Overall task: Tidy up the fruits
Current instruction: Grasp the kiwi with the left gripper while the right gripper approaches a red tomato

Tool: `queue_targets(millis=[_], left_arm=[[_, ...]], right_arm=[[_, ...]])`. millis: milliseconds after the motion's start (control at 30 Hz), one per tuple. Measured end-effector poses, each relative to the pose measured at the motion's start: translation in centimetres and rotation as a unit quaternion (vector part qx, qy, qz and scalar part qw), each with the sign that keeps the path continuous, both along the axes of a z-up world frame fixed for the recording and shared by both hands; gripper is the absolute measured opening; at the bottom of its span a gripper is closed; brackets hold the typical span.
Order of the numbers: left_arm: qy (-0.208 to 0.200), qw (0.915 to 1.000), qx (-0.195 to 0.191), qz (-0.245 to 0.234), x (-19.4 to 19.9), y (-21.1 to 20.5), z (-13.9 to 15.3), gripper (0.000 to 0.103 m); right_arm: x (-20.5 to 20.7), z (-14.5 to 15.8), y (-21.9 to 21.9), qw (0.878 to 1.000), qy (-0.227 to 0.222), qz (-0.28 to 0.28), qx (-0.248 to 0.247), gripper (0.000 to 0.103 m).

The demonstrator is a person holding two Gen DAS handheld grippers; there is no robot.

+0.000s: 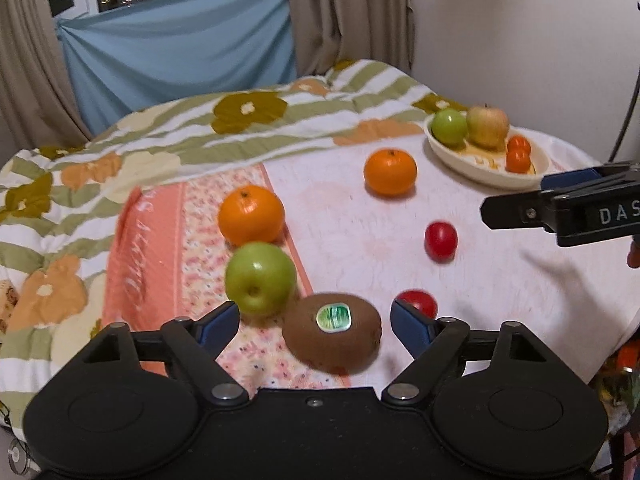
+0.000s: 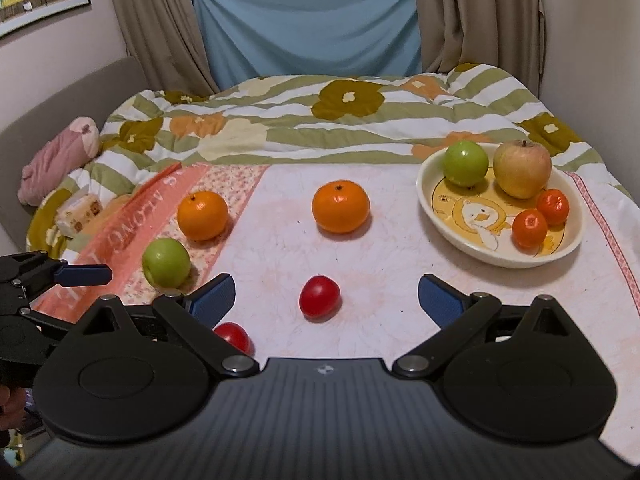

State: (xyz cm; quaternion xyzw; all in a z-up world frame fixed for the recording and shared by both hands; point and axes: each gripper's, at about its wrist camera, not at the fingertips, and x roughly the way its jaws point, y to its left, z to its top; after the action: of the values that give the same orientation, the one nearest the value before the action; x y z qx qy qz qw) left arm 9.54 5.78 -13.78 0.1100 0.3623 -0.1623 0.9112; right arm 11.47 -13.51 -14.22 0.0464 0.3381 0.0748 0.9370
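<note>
My left gripper (image 1: 316, 326) is open with a brown kiwi (image 1: 332, 332) lying between its fingers on the cloth. A green apple (image 1: 260, 278) and an orange (image 1: 251, 215) lie just beyond, a second orange (image 1: 390, 171) further right. Two red tomatoes (image 1: 441, 240) (image 1: 418, 302) lie to the right. My right gripper (image 2: 326, 300) is open and empty, with a red tomato (image 2: 319, 296) between its fingers on the cloth and another (image 2: 234, 336) by its left finger. A cream bowl (image 2: 448, 228) holds a green apple (image 2: 466, 162), a yellow apple (image 2: 522, 168) and two small tangerines (image 2: 530, 227).
The fruit lies on a white and pink cloth (image 2: 380, 264) over a bed. A green flowered quilt (image 2: 320, 128) lies behind. A pink soft toy (image 2: 60, 156) and a wrapped packet (image 2: 78, 210) sit at far left. Curtains and a blue sheet (image 2: 308, 28) hang behind.
</note>
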Motion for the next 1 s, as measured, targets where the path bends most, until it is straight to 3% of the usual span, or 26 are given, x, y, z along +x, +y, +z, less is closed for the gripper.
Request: queue_targets(millis=[467,567,1000], left_arm=[[0.028,0.999,0.005,-0.036,2.0,-0.7,-2.8,0.077],[0.034,0.9987,0.003,-0.037,2.4,-0.8,-3.2,0.072],[0.036,0.9987,0.005,-0.035,2.4,-1.0,-3.1,0.071]], right_arm=[[1.6,-3.4,0.6,0.999,0.026,-0.017,0.007,0.103],[1.9,-3.9,0.7,0.999,0.03,-0.013,0.006,0.099],[3.8,-4.8,1.2,0.999,0.039,0.01,-0.005,0.08]])
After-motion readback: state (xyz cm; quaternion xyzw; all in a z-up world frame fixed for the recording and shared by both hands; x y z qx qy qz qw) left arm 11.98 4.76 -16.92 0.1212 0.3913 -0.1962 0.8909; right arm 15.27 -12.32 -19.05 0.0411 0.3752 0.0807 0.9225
